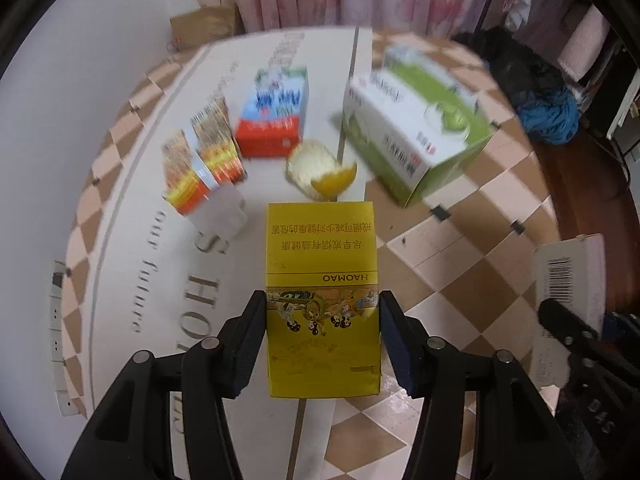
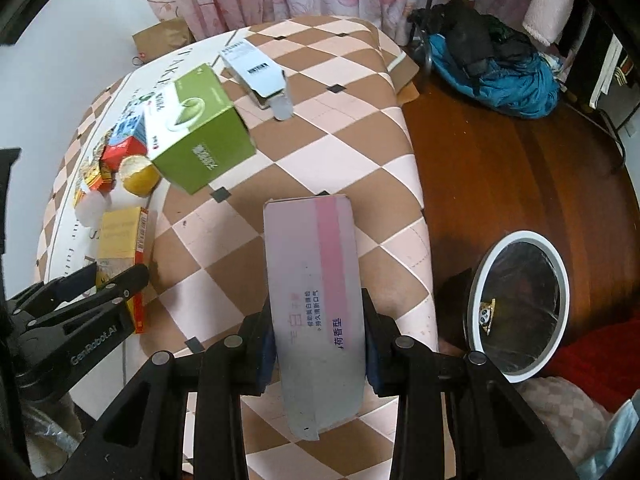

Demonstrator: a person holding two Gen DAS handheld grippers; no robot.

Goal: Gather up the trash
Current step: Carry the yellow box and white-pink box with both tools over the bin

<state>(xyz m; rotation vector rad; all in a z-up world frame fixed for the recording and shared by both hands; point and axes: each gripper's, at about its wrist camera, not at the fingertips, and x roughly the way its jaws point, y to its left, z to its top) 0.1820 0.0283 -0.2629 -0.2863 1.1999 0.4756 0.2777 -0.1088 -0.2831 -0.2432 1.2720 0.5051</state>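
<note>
Left gripper [image 1: 322, 312] clamps yellow cigarette pack [image 1: 321, 296] across its width; long axis toward 12 o'clock. Right gripper [image 2: 318, 324] grips pale toothpaste box [image 2: 314, 300], long axis 12 o'clock, above checkered table [image 2: 320, 136]; lined bin [image 2: 520, 308] at 3 o'clock.

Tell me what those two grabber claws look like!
Both are black plastic. The left gripper has two flat, straight fingers on angled link bars joined by round silver pins. Seen from the right wrist, it has white "GenRobot.AI" lettering on its side. The right gripper looks the same, with blue pads inside its fingers. No cables or sleeves show.
</note>
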